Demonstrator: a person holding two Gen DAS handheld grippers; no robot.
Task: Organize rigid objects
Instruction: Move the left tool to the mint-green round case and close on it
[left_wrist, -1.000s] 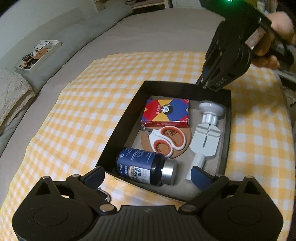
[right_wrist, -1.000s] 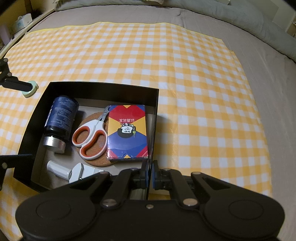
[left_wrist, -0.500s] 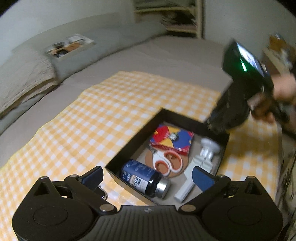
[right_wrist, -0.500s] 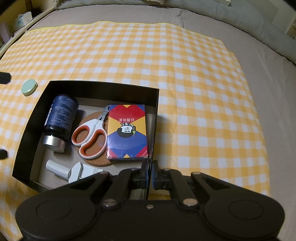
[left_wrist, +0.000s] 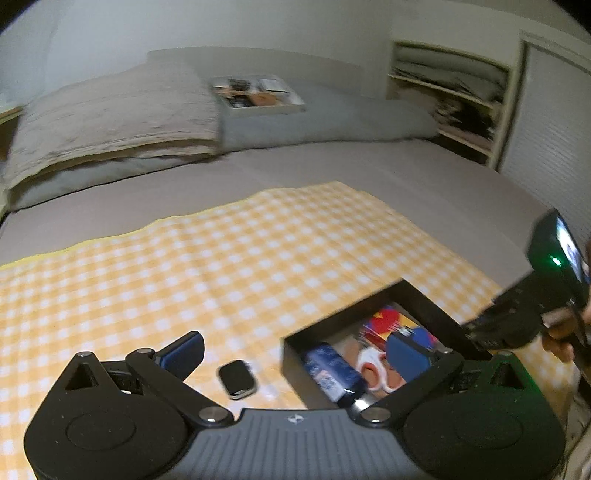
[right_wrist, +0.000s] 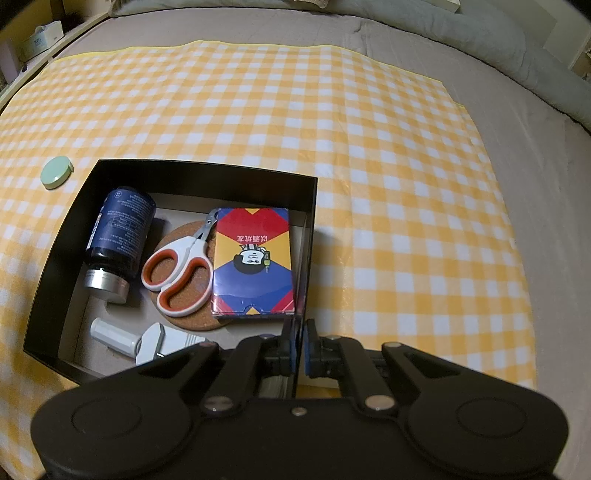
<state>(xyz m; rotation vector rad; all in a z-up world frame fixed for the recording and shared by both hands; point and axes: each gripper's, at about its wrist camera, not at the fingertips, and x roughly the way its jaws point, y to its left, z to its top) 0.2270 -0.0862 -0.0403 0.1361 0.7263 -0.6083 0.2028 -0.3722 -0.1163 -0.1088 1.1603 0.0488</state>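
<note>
Right wrist view shows our right gripper (right_wrist: 299, 356) pinching the black box's (right_wrist: 312, 206) wall at lower centre, while our left gripper (left_wrist: 295, 352) hangs spread and empty.

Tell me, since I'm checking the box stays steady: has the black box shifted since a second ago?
No. In the right wrist view the black box keeps its place against the checked cloth and green disc.

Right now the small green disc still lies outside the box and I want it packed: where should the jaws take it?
Across its rim, from straight above. The green disc lies flat on the checked cloth, apart from the black box, so only its thin round edge offers opposing sides; come down with jaws wide, likely with the open left gripper.
</note>
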